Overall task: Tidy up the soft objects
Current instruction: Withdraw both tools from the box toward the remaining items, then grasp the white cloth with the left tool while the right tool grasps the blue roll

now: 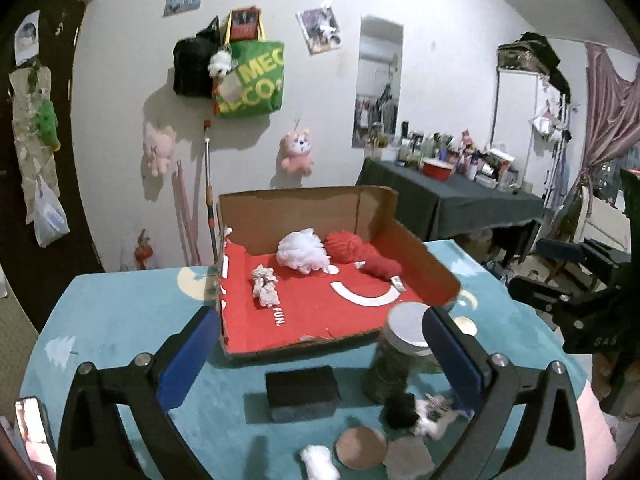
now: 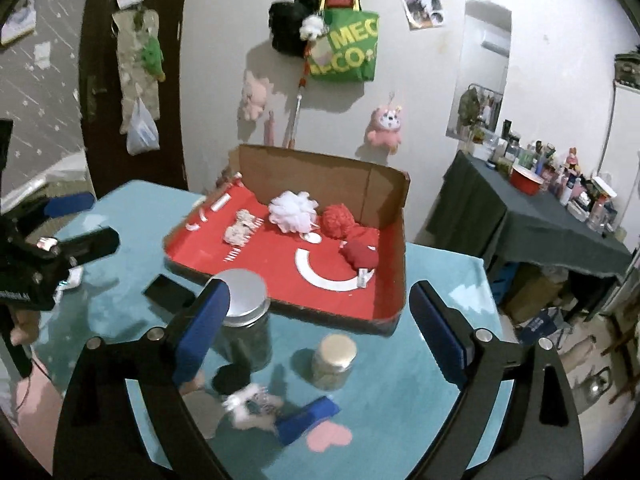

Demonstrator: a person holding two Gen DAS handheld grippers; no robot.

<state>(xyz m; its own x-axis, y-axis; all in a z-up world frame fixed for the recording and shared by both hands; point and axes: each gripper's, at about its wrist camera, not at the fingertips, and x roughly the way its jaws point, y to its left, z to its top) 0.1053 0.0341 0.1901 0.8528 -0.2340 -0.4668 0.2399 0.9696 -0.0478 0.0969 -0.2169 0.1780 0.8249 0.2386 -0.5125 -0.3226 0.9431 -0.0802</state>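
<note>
Both grippers hang above the teal table, and both are spread wide with nothing between their blue pads. Left gripper [image 1: 320,354] looks down on a black sponge block [image 1: 301,396] at its six o'clock, a silver-lidded jar [image 1: 400,356] at four o'clock, and a black-and-white fuzzy toy [image 1: 416,414] lying just below that jar. Right gripper [image 2: 320,330] frames the same jar and a smaller gold-lidded jar [image 2: 334,362], with the fuzzy toy at its seven o'clock; that toy is blurred, so I can't say exactly what it is.

Up at twelve o'clock sits the red-lined cardboard box [image 1: 420,260], already holding a white mesh pouf [image 1: 303,254], red yarn [image 1: 362,254] and a pale crumpled wad [image 1: 264,290]. A white cotton tuft [image 1: 318,462] waits near the table's front edge.

So we're between picks, I'd say: some softs are boxed, others left out. Next move calls for dropping onto the sponge or toy, steering clear of the jars, and pinching gently.
</note>
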